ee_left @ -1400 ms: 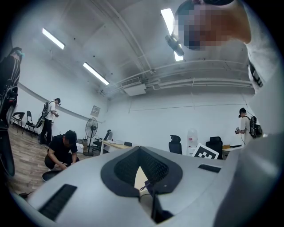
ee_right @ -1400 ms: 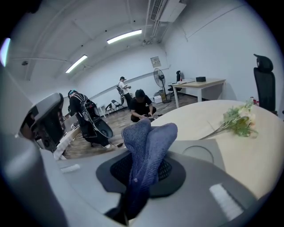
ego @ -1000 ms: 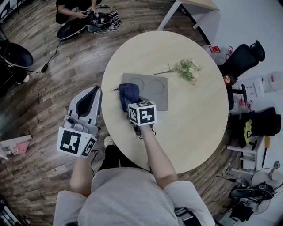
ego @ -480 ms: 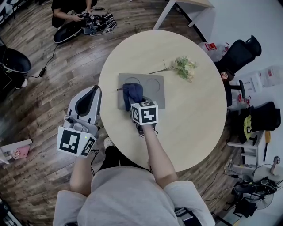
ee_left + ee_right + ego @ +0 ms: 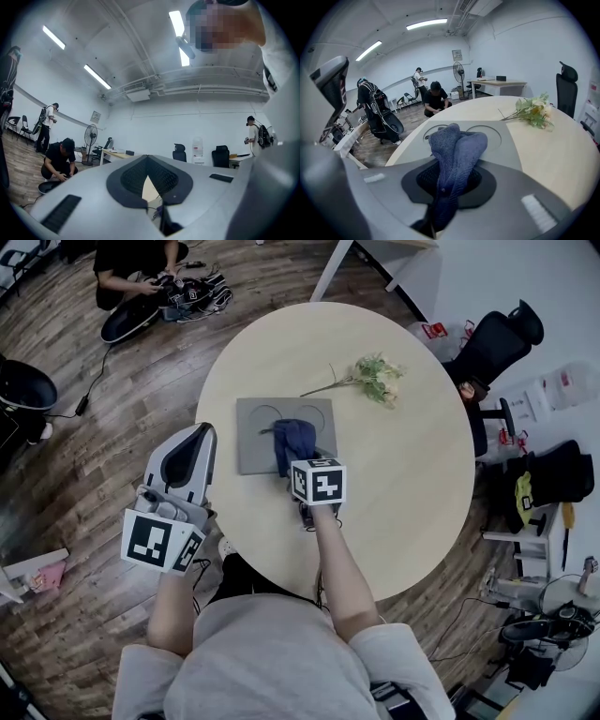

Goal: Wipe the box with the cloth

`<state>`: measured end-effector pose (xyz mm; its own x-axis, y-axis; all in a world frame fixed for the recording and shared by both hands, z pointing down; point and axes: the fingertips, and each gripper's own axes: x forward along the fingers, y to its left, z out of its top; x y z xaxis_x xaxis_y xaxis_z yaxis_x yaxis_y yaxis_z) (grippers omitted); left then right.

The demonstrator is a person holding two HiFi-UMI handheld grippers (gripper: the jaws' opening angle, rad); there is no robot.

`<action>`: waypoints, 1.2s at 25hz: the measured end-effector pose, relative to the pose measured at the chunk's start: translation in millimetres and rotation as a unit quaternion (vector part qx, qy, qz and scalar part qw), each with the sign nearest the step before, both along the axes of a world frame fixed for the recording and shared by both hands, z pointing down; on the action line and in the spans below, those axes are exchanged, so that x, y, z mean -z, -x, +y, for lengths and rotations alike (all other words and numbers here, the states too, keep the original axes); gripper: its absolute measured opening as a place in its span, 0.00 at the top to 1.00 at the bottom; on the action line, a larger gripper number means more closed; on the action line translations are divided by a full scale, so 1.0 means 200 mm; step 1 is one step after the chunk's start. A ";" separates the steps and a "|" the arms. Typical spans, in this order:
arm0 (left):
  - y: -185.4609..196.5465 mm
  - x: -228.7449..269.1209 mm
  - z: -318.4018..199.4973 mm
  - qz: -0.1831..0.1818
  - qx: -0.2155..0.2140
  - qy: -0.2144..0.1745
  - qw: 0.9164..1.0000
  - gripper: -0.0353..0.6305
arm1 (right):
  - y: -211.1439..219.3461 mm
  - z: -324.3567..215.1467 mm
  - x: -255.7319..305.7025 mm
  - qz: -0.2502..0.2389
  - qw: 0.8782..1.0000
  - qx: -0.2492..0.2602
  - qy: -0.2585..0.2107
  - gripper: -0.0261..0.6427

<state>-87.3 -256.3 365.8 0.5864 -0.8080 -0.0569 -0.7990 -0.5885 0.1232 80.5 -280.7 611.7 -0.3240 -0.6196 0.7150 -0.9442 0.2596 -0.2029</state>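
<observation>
A flat grey box (image 5: 258, 442) with two round marks lies on the round wooden table (image 5: 403, 484). Over the box's right half, my right gripper (image 5: 300, 462) is shut on a dark blue cloth (image 5: 293, 440), which rests on the lid. In the right gripper view the cloth (image 5: 457, 147) bunches up out of the jaws of the right gripper (image 5: 451, 174), hiding the middle of the box (image 5: 497, 136). Off the table's left edge, my left gripper (image 5: 190, 448) is held over the floor with its jaws together and nothing in them. The left gripper (image 5: 147, 164) points out across the room.
A sprig of flowers (image 5: 375, 381) lies on the table beyond the box. A black office chair (image 5: 492, 348) stands at the table's far right. A person (image 5: 131, 277) crouches on the wooden floor at the far left, among bags.
My right gripper has carried the cloth from the box's left half to its right half. The left gripper has stayed where it was.
</observation>
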 end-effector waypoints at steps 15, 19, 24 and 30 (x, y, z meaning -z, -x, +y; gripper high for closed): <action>-0.15 0.02 -0.02 -0.001 -0.023 -0.004 1.000 0.94 | -0.33 0.03 0.00 0.011 0.999 -0.053 0.002 0.86; -0.18 0.03 -0.02 -0.002 -0.026 -0.005 1.000 0.94 | -0.39 0.03 0.00 0.014 0.998 -0.062 0.002 0.86; -0.21 0.04 -0.03 -0.003 -0.030 -0.008 1.000 0.94 | -0.47 0.04 0.00 0.017 0.997 -0.075 0.004 0.86; -0.24 0.06 -0.02 -0.004 -0.037 -0.012 0.999 0.94 | -0.53 0.05 0.00 0.019 0.996 -0.083 0.001 0.86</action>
